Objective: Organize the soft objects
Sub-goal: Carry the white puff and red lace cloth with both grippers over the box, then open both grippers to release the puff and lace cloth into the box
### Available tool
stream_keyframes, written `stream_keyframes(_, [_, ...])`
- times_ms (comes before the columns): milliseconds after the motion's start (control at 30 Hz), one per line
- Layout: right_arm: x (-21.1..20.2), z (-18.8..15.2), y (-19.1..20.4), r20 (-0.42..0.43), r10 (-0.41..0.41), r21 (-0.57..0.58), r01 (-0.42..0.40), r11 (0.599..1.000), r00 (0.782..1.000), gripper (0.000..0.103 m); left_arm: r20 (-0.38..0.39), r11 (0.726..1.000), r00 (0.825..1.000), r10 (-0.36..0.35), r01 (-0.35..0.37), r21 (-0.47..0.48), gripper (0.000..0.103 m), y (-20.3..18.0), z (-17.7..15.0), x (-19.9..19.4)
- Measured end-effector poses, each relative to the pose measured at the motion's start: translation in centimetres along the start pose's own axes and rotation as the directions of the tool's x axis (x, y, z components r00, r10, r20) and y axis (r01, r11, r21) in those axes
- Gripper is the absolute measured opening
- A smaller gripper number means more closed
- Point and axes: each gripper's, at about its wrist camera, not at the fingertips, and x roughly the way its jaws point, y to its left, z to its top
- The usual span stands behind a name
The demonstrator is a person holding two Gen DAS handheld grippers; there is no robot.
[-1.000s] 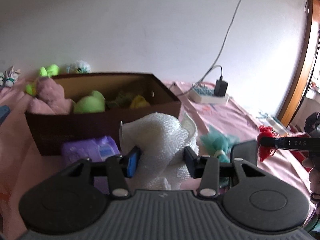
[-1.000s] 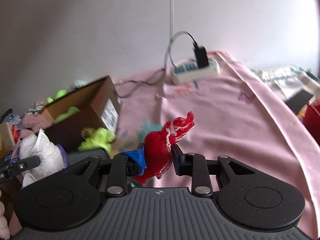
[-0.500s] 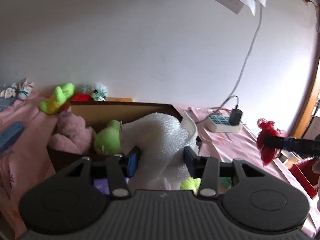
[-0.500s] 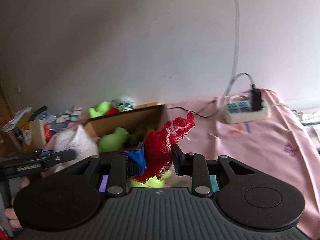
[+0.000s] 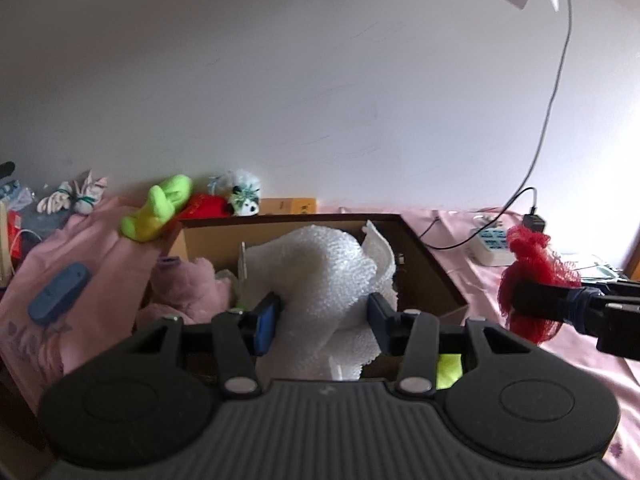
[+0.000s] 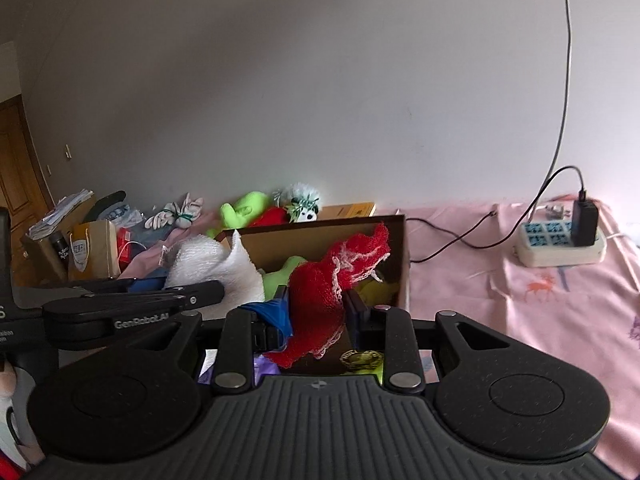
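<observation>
White foam wrap is pinched in the left tool, bunched and standing roughly upright over the open cardboard box. The right tool grips a red mesh cloth, its long axis rising slantwise to the upper right, also in front of the box. A pink plush and a green toy lie inside. The box sits on a pink sheet against a white wall, with a power strip to the right.
</observation>
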Motion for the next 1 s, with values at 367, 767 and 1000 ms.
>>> stream_keyframes(367, [5.1,1.5,1.6,-0.053,-0.044,-0.025,0.043,0.999,0.998,0.010,-0.013,0.997,0.997,0.076,-0.076,0.014,0.048,1.7,1.4,3.6])
stream_keyframes(767, [11.9,1.8,1.6,-0.134,-0.125,-0.066,0.117,0.991,0.983,0.012,-0.016,0.990,0.990,0.137,-0.137,0.038,0.037,2.2,1.5,8.7])
stream_keyframes(1000, [15.1,1.7,1.0,-0.220,-0.157,-0.081,0.142,0.987,0.963,0.015,-0.081,0.992,0.989,0.125,-0.124,0.018,0.050,2.7,0.7,11.8])
